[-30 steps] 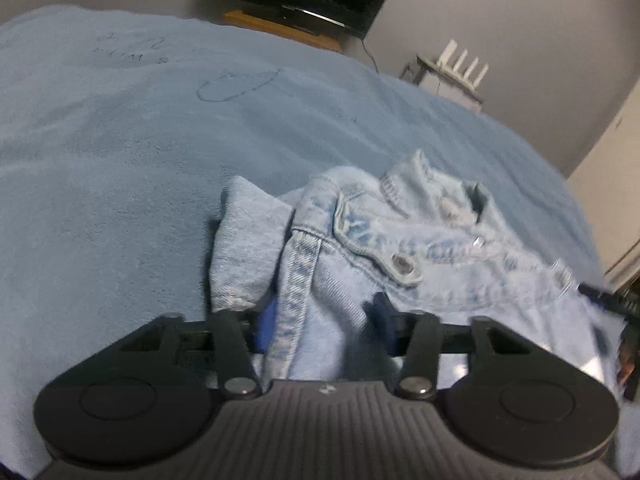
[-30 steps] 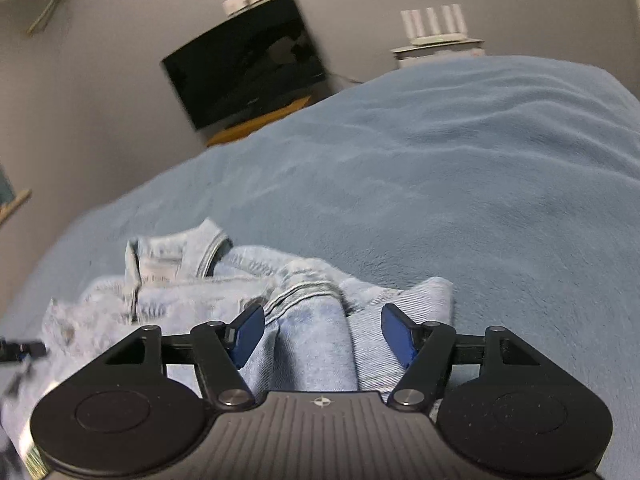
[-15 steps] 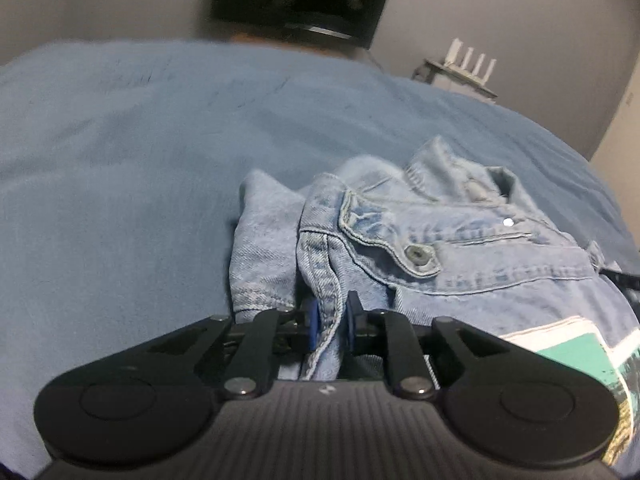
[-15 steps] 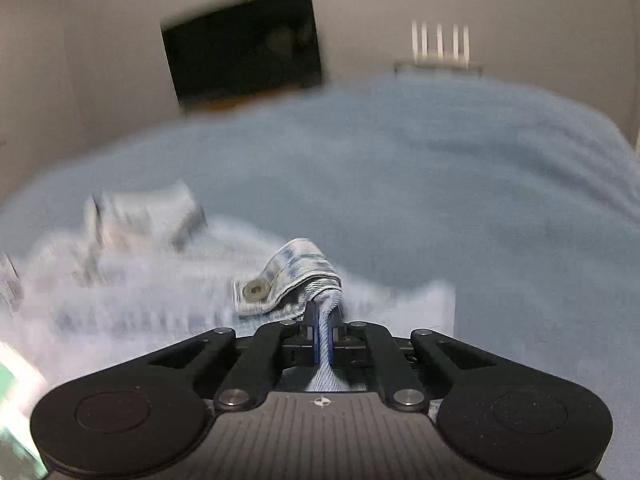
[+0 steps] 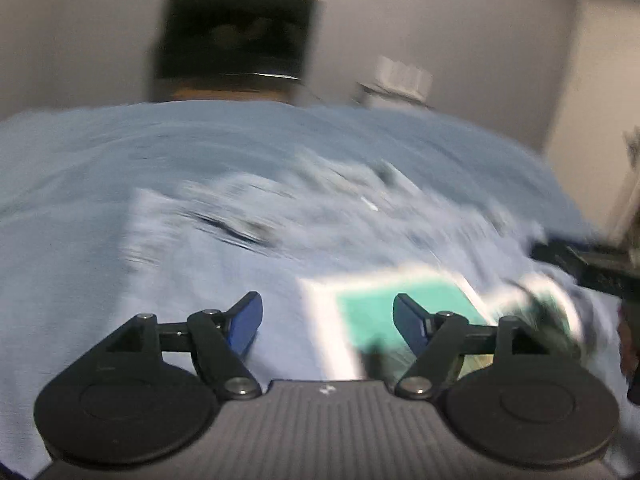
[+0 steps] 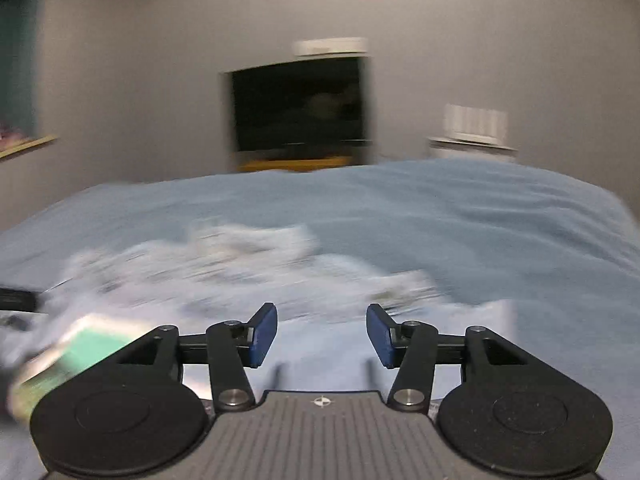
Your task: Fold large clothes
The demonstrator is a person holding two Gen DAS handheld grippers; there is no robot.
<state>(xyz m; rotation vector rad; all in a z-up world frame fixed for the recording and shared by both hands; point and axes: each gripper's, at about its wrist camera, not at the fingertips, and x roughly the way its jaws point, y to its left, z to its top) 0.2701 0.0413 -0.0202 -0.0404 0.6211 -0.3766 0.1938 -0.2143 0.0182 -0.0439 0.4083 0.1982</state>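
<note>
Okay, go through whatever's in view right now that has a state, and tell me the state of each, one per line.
Left gripper: jaws opening, nothing pinched between them.
Right gripper: jaws opening, nothing pinched between them.
Denim jacket: lying on the bed, released, a green printed panel showing; blurred.
Blue blanket: spread over the bed, lightly rumpled.
TV: screen dark.

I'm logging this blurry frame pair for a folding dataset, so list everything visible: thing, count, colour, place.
light blue denim jacket: one, pale blue, spread on the bed ahead of both grippers
green and white printed patch: one, on the jacket's near part, details blurred
blue fleece blanket: one, covers the bed
black flat screen: one, at the far grey wall
white device with upright antennas: one, right of the screen
left gripper: one, black with blue pads, jaws opening, nothing pressed between them
right gripper: one, same colours, jaws opening, nothing pressed between them
</note>
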